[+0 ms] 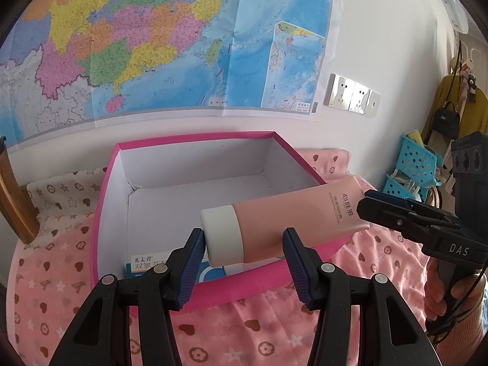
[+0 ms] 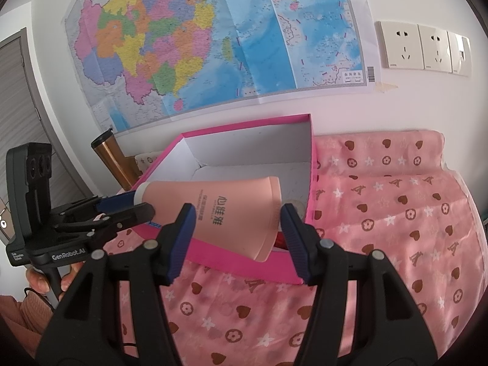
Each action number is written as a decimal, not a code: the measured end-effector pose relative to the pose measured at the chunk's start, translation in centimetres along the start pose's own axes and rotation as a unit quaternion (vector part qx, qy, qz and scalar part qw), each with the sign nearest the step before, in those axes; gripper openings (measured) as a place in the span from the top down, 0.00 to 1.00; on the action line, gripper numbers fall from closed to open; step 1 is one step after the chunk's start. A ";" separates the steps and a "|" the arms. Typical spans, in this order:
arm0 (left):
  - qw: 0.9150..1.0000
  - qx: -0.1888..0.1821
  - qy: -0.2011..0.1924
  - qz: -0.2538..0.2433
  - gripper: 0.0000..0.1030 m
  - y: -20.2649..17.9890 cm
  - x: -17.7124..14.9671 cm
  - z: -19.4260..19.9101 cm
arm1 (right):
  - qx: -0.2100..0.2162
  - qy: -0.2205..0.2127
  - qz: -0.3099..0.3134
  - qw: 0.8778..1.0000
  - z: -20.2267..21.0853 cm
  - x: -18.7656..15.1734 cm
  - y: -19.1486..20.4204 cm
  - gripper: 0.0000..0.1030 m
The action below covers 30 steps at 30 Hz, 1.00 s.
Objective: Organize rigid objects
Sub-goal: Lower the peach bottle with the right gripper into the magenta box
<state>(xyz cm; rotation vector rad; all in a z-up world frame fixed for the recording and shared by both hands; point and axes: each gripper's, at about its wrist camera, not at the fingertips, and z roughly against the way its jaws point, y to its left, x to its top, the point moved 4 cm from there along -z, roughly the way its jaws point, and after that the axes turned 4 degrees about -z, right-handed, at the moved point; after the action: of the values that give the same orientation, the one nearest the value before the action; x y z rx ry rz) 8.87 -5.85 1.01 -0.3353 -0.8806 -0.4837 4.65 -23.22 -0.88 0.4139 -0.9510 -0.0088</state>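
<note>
A pink lotion tube with a white cap hangs level over the near part of an open pink box with a white inside. My left gripper is shut on the cap end. My right gripper comes in from the right and holds the tube's flat tail. In the right wrist view the tail of the tube sits pressed between the pads of my right gripper, and my left gripper clamps the cap at the left. A blue-and-white medicine carton lies in the box's near corner.
The box rests on a pink patterned cloth against a wall with a map and sockets. A bronze tumbler stands left of the box. Blue baskets sit at the far right. A small red item shows inside the box.
</note>
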 end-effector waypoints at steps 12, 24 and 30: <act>1.000 0.001 0.006 0.000 0.49 0.1 0.1 -0.6 | -0.002 0.001 -0.001 1.000 -0.3 0.2 -0.5 0.42; 1.000 0.003 0.010 0.001 0.49 0.2 0.1 -1.1 | -0.002 0.003 -0.002 1.000 -0.5 0.2 -0.6 0.42; 1.000 0.004 0.013 0.003 0.49 0.3 0.0 -1.2 | -0.002 0.004 -0.002 1.000 -0.8 0.3 -0.8 0.42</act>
<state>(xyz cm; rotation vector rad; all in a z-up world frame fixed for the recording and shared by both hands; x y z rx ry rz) 9.81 -6.15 0.30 -0.3236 -0.8562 -0.4789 5.60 -23.71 -1.33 0.4116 -0.9414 -0.0131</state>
